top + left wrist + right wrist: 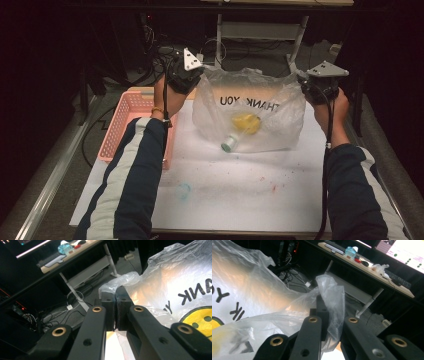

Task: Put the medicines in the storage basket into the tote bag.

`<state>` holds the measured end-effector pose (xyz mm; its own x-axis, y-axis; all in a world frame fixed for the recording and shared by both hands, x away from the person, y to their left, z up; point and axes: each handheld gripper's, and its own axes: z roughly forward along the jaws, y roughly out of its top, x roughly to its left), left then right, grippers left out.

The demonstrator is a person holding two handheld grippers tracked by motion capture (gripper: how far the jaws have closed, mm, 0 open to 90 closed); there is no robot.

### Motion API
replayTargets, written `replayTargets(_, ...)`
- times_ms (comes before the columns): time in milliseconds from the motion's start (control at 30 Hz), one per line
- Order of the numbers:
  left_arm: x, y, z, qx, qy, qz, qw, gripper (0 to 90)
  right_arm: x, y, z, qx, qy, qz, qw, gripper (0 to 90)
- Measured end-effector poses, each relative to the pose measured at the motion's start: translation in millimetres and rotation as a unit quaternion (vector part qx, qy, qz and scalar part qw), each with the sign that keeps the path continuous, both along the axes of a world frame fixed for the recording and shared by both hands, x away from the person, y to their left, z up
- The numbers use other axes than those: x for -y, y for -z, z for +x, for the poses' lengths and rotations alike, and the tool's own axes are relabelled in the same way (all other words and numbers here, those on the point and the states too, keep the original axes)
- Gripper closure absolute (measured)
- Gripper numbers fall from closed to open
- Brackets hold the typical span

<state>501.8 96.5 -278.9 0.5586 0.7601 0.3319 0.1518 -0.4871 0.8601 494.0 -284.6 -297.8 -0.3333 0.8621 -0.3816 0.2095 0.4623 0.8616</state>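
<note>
Pink basket [131,120]: sits at the left edge of the white table [240,190], just beside the person's left sleeve.
Left gripper [192,75]: held up off the table at the bag's upper left corner; jaws pressed together on a fold of the bag's plastic, seen close in the left gripper view [115,312].
Plastic bag [250,107]: clear, printed "THANK YOU" with a yellow smiley face, stretched between the two grippers, its bottom resting on the table near the far middle.
Inside the bag: a yellow thing [246,122] and a small bottle with a pale cap [231,142], both lying low in the bag.
Right gripper [312,87]: raised at the bag's upper right corner; jaws clamped on bunched plastic that drapes over them [329,312].
</note>
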Motion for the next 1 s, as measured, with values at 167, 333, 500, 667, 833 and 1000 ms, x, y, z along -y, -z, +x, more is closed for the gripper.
replayTargets(167, 1.4, -16.5, 2.0, 0.011, -0.001, 0.0, 0.9999, 85.7, 8.1, -10.9, 6.4, 0.003, 0.013, 0.006, 0.9999, 89.2)
replayTargets(333, 2.3, -38.0, 1.0, 0.026, 0.0, -0.002, 0.9997, 85.6, 15.0, -20.3, 12.7, 0.005, 0.023, 0.019, 0.9996, 89.2)
replayTargets(500, 1.1, -55.2, -3.9, 0.038, 0.001, -0.007, 0.9993, 85.6, 17.6, -27.1, 16.6, 0.007, 0.032, 0.015, 0.9994, 89.2)
replayTargets(667, -5.2, -62.9, -7.1, 0.043, -0.008, -0.01, 0.999, 85.6, 21.4, -34.5, 18.5, 0.01, 0.042, 0.019, 0.9989, 89.2)
replayTargets(833, -8.7, -63.0, -4.8, 0.04, -0.015, -0.026, 0.9987, 85.2, 21.0, -40.2, 18.7, 0.018, 0.044, 0.018, 0.9987, 89.2)
replayTargets(1000, 0.2, -48.4, 2.4, 0.016, -0.014, -0.031, 0.9993, 70.0, 16.0, -34.6, 23.3, 0.011, 0.046, 0.012, 0.9988, 89.3)
